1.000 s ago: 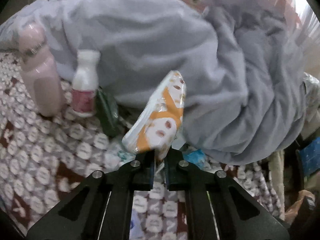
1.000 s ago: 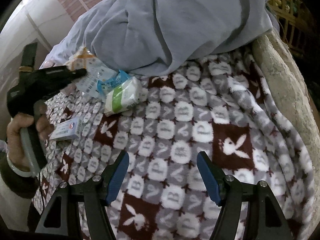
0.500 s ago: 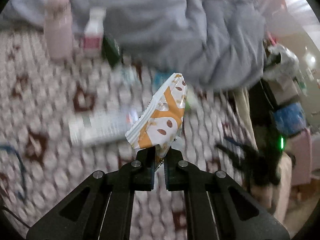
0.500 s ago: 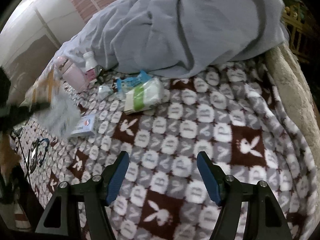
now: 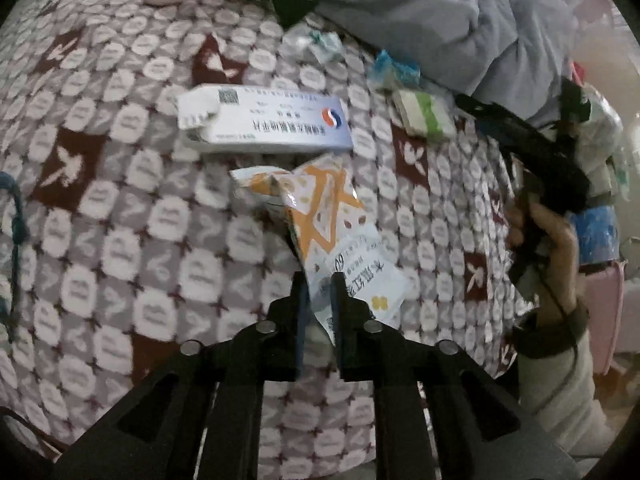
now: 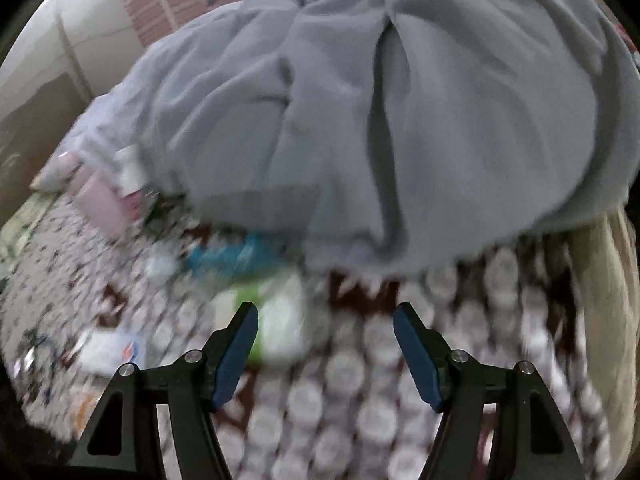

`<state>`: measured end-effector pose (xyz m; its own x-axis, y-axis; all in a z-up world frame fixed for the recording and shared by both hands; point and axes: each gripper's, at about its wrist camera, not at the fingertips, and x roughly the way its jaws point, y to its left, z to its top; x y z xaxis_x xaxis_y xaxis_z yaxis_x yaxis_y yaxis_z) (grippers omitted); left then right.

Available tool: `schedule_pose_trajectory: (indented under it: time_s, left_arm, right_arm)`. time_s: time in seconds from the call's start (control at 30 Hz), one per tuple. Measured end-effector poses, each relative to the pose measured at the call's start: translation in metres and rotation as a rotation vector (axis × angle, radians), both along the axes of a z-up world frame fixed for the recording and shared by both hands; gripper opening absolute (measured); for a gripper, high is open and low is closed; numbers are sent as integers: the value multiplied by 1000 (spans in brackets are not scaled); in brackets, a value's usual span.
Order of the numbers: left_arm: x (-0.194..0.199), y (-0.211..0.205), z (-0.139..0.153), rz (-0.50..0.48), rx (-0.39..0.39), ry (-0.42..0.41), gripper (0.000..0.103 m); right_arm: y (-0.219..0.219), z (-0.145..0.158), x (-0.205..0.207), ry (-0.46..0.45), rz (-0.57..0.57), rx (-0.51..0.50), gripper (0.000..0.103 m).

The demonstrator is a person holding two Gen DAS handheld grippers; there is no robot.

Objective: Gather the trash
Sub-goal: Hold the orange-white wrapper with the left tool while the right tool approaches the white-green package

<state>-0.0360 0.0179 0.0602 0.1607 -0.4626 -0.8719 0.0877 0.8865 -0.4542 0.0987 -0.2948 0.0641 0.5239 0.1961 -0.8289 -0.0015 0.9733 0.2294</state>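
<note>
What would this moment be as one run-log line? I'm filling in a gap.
left gripper: shut on snack wrapper, above blanket | right gripper: open, empty | next: green-white packet, likely

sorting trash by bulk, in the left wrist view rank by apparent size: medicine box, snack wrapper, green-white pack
1. medicine box and snack wrapper: look similar, and the wrapper is nearer, so no ranking
2. green-white pack: smallest

crumpled orange-white snack wrapper point(image 5: 332, 232) above patterned blanket point(image 5: 120, 208)
</note>
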Motion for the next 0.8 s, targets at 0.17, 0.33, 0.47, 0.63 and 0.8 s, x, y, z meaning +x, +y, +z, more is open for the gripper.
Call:
schedule_pose_trajectory:
  time_s: [0.17,0.33,0.47,0.63,0.8]
  left_arm:
    - [-9,7,13,-9,41,-58,30]
    - [-15,10,20,3,78,-120,44]
    - [-14,10,15,22,38,-102,46]
    - [-16,-4,13,32,19,-96,49]
    - [-14,-12,3,82,32,-92,56]
  right_arm:
    - [8,-19,24,19,-42,-51,68]
    - [11,-25,24,124,48,-84,68]
    - [1,-18,-8,217,138,-5,68]
    - [-4,-2,-33,138,192,63,68]
    - [2,-3,-25,84,134,168,78]
